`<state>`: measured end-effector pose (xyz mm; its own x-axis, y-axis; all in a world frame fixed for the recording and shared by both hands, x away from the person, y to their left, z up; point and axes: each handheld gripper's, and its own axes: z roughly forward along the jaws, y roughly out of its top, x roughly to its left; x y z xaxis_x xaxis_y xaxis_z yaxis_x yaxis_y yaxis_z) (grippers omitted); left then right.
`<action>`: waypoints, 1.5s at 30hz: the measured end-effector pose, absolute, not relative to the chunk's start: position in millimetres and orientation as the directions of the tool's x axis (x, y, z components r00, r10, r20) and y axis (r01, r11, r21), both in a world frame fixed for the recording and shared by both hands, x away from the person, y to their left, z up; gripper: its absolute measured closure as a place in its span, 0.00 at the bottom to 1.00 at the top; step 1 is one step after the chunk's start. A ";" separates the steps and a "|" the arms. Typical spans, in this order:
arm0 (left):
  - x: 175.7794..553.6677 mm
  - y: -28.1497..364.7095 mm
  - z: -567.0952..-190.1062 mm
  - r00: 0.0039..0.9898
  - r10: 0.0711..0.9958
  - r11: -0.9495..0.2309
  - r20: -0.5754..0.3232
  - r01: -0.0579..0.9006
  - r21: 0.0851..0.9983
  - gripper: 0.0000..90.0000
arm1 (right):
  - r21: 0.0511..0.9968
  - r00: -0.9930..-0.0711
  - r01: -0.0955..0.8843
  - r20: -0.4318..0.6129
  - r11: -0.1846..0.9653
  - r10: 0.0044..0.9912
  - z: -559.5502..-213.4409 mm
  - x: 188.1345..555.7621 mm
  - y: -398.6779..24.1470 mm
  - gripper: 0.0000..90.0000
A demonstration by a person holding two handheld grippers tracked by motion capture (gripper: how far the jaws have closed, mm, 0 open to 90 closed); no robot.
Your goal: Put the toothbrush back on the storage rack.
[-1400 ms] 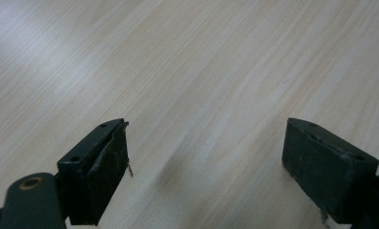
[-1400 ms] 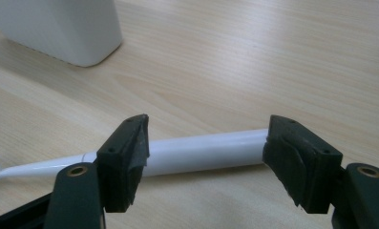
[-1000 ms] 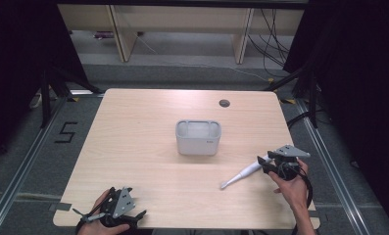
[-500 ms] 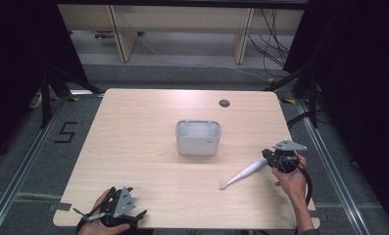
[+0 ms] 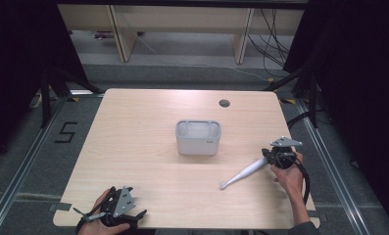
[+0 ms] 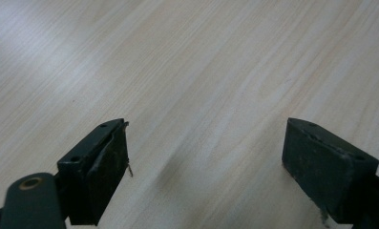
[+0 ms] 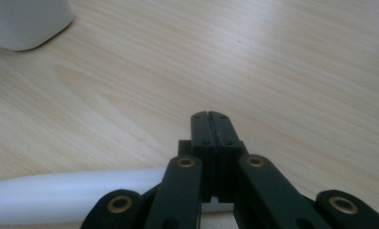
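Lying flat on the table (image 5: 133,122) in the high view is a white brush-like wand (image 5: 243,172), thin tip toward the person, thick end up at the right gripper (image 5: 275,157). The gripper sits at that thick end, likely to pick the wand up. The white container (image 5: 198,144) stands open-topped mid-table, well apart from the wand, a likely drop spot. The left gripper (image 5: 84,214) is parked at the near edge, out of the way. Writing: a "5" taped on the floor (image 5: 67,132). There is a small mark on the container front, too small to read. A dark grommet (image 5: 224,103) is at the far edge.

Left gripper view: the left gripper (image 6: 206,152) has its jaws spread wide over bare wood (image 6: 201,71), with nothing between them, idle. No writing.

Right gripper view: the right gripper (image 7: 210,119) has just been closing and its jaw tips are now pressed together with nothing between them. The wand (image 7: 58,195) runs off to the left from under the linkage, beside the jaws and not in the pads, so by my read the pinch missed or was a test close. A container corner (image 7: 20,24) is at the top left. No labels are visible.
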<state>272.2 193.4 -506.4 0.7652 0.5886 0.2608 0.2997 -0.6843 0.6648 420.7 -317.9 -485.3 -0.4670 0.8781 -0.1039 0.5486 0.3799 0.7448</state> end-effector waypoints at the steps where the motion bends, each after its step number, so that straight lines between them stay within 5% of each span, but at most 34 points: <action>1: 272.0 192.9 -506.6 0.764 0.593 -0.680 0.254 0.307 0.666 0.17 | 0.739 -0.438 0.578 -0.076 0.346 0.896 -484.5 419.0 -315.6 1.00; 45: 271.1 193.6 -505.0 0.761 0.591 -0.681 0.267 0.294 0.670 0.17 | 0.652 -0.432 0.657 -0.086 0.378 0.898 -487.8 402.0 -317.0 1.00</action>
<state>271.1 193.6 -505.0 0.7608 0.5914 0.2672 0.2943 -0.6814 0.6701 402.0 -317.0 -487.8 -0.4317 0.8979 -0.0860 0.6570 0.3783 0.6521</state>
